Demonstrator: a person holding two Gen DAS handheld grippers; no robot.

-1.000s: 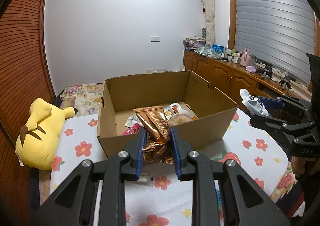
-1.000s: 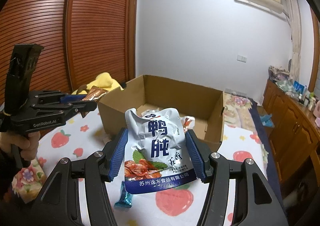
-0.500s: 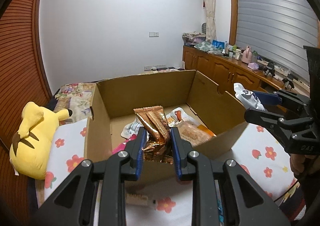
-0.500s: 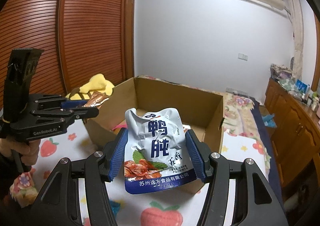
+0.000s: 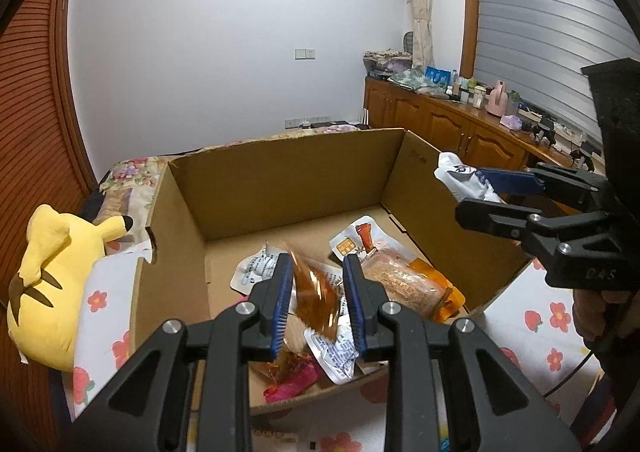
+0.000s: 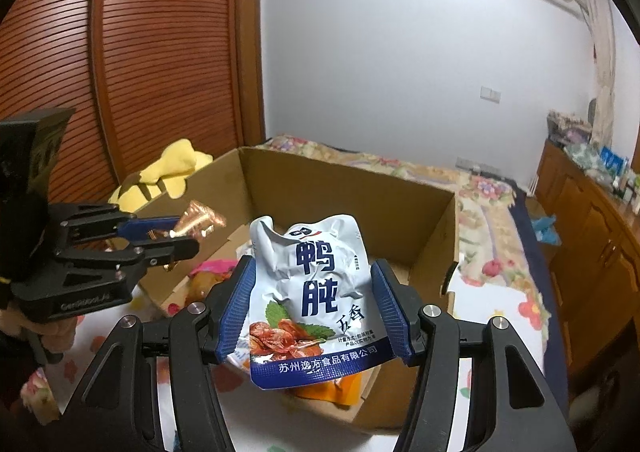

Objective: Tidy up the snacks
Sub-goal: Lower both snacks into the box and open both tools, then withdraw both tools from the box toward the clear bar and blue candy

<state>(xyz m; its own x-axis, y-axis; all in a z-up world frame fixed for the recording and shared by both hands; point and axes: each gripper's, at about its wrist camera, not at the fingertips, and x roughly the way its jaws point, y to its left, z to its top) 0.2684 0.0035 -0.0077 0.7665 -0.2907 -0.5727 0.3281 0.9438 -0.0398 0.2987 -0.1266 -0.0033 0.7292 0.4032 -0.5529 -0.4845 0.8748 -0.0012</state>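
An open cardboard box (image 5: pixel 280 176) stands on the flowered bed and holds several snack packs. My left gripper (image 5: pixel 316 284) is over the box's near side. Its jaws have spread, and a copper foil snack packet (image 5: pixel 314 294) hangs blurred between them, seemingly loose. It also shows in the right wrist view (image 6: pixel 198 222). My right gripper (image 6: pixel 312 300) is shut on a white and blue snack pouch (image 6: pixel 316 296) with Chinese lettering, held above the box's right edge. The pouch also shows in the left wrist view (image 5: pixel 464 180).
A yellow plush toy (image 5: pixel 56 276) lies left of the box. A wooden cabinet (image 5: pixel 460 132) with clutter runs along the right wall. A wooden slatted wardrobe (image 6: pixel 140 64) is on the left. An orange pack (image 5: pixel 436 288) and a pink pack (image 5: pixel 292 380) lie inside the box.
Both grippers moved forward over the box. My left jaws opened wider and the copper packet tilted and slipped between them. The right keeps its grip on the pouch.
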